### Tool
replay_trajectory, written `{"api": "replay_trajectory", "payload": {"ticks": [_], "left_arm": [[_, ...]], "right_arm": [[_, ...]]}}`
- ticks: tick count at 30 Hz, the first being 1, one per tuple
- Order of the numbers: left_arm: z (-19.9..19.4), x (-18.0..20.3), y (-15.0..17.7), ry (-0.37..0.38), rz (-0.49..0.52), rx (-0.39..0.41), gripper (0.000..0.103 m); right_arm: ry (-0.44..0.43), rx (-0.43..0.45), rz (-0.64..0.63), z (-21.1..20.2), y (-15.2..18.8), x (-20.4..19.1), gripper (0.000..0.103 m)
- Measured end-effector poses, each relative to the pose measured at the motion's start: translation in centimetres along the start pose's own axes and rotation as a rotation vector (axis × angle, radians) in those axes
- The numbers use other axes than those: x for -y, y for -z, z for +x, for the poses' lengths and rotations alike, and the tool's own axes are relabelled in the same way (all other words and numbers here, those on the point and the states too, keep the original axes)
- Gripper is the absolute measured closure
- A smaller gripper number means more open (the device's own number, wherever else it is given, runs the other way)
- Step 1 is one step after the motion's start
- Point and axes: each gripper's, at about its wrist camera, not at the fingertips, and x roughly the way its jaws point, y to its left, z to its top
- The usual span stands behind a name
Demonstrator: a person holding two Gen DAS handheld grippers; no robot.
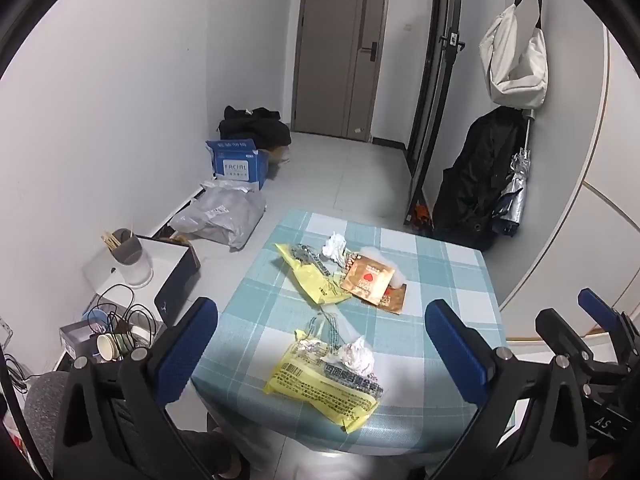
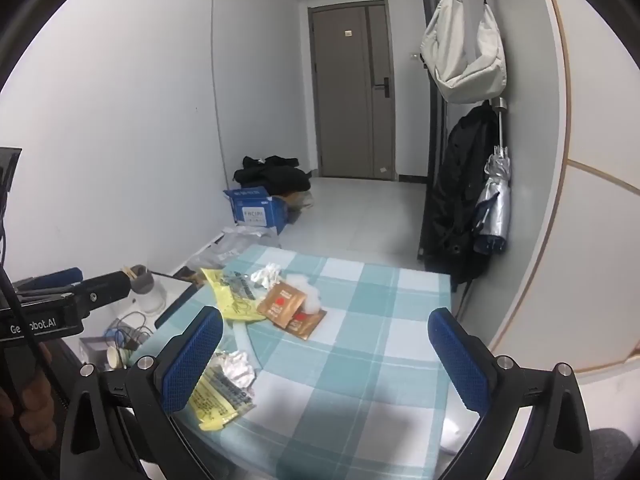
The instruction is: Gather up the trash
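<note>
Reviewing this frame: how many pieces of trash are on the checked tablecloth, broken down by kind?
Yellow plastic wrappers: 2 (near, far)
Crumpled white tissues: 2 (near, far)
Brown sachets with red heart: 2 (upper, lower)
White fluffy wad: 1
Total: 7

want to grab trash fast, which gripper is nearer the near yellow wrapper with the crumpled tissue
Left. The left gripper frames the near yellow wrapper between its open fingers; the right gripper sits off to its right.

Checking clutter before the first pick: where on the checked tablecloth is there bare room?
Bare: the right half of the teal checked tablecloth, right of the brown sachets. Crowded: the left side, from the far yellow wrapper to the near yellow wrapper with crumpled tissue.
</note>
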Motion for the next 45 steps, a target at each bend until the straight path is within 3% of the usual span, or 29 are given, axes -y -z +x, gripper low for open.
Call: {"api": "replay_trajectory", "payload": {"ticks": [45], "left_arm": [[0.45, 0.11, 0.51, 0.031, 0.010, -0.043, 0.001]], "right_arm": [[0.010, 0.008, 0.018, -0.33, 0.02, 0.61, 0.000]]}}
